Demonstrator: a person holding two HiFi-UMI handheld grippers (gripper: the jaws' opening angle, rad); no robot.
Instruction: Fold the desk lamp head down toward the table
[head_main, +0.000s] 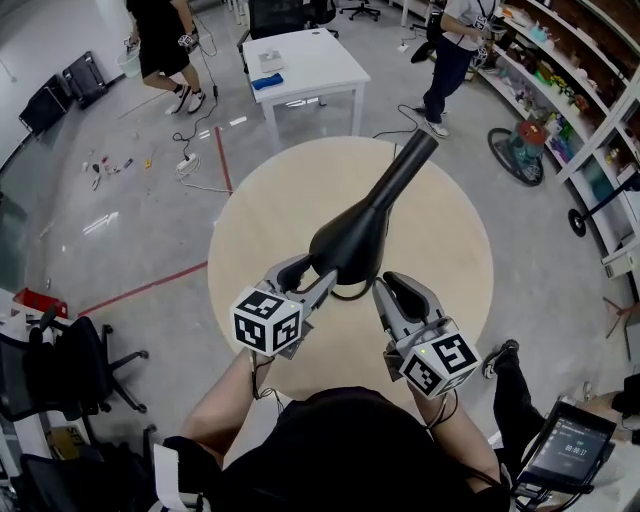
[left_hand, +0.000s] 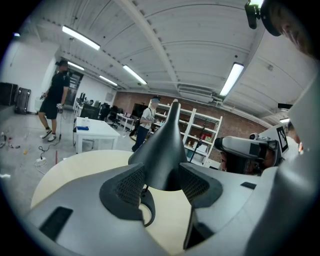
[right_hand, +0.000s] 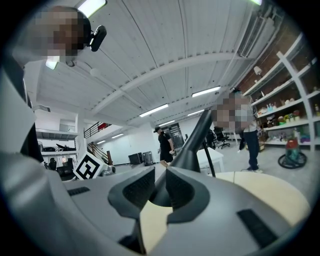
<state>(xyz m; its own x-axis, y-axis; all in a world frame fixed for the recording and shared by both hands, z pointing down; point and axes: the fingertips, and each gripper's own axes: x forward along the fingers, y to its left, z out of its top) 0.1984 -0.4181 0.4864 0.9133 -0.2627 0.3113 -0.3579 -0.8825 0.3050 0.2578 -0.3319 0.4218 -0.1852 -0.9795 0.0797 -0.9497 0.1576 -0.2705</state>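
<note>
The black desk lamp's cone-shaped head (head_main: 350, 240) hangs over the round beige table (head_main: 270, 200), and its arm (head_main: 405, 165) slants up and away to the far right. My left gripper (head_main: 312, 282) is shut on the head's near left rim; in the left gripper view the head (left_hand: 162, 147) sits squeezed between both pads (left_hand: 131, 186). On the near right rim my right gripper (head_main: 385, 290) is shut on the head as well, the lamp (right_hand: 192, 145) rising from the narrow gap between its pads (right_hand: 139, 189). The lamp's base is hidden under the head.
A thin black cord (head_main: 350, 295) loops beneath the lamp head. A white desk (head_main: 305, 65) stands beyond the table, with one person (head_main: 165, 40) to its left and another (head_main: 455, 45) by the shelves (head_main: 580, 90). Office chairs (head_main: 80, 370) stand at the left.
</note>
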